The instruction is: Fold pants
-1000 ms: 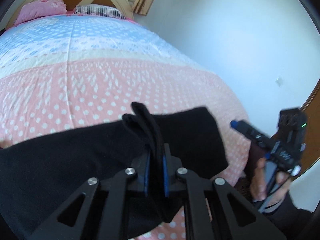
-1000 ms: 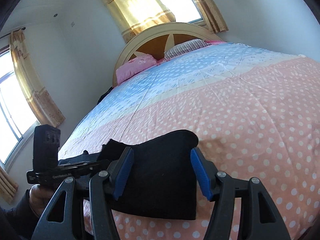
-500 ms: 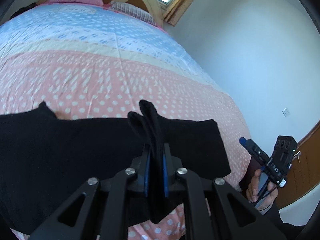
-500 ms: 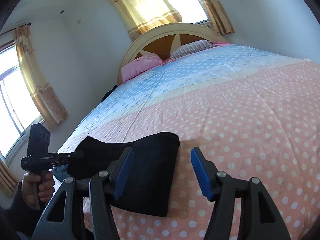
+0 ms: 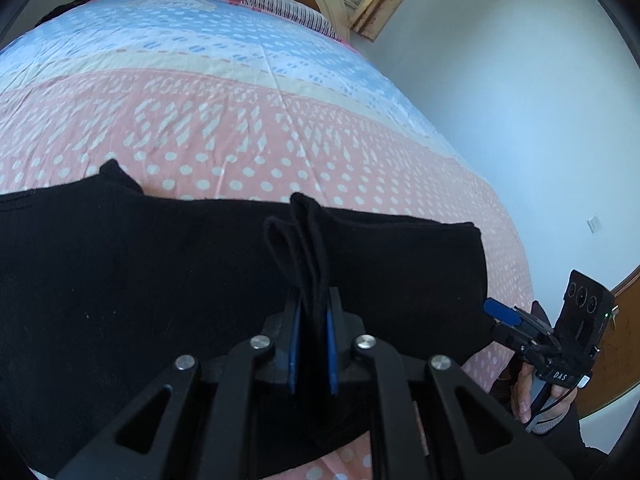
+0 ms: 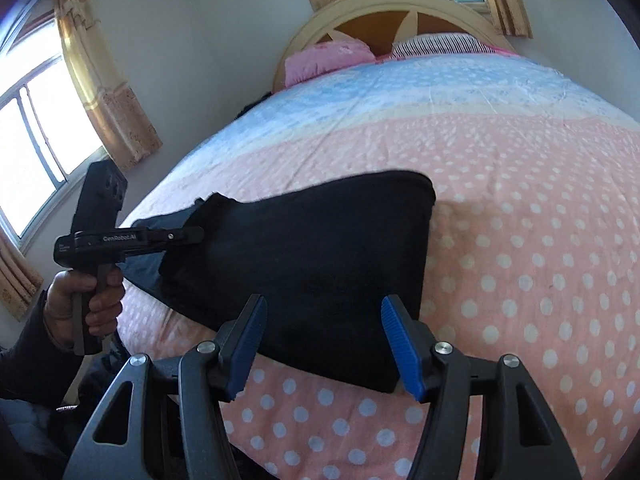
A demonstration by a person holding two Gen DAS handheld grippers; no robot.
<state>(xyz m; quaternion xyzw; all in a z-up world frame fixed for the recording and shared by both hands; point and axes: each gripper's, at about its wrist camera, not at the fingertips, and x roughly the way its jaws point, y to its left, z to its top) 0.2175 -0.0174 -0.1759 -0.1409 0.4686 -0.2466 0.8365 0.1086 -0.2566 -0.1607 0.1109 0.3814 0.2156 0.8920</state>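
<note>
Black pants [image 5: 160, 280] lie folded lengthwise across the near end of the bed. My left gripper [image 5: 313, 320] is shut on a bunched fold of the pants' near edge, lifted slightly above the cloth. In the right wrist view the pants [image 6: 320, 256] lie flat with a squared end toward the right, and the left gripper [image 6: 192, 234] holds their far left part. My right gripper [image 6: 324, 320] is open and empty, hovering over the near edge of the pants' right end. It also shows in the left wrist view [image 5: 496, 308], beside the pants' right end.
The bed has a pink and blue dotted quilt [image 6: 520, 200], with a pink pillow [image 6: 328, 60] and a striped pillow [image 6: 436, 44] at the headboard. White walls, curtained windows [image 6: 108, 92] on the left and a wooden door [image 5: 624, 320] at the right.
My left gripper has carried the held fold further left and the pants now lie stretched out. My right gripper has drifted back over the pants' right end, still open.
</note>
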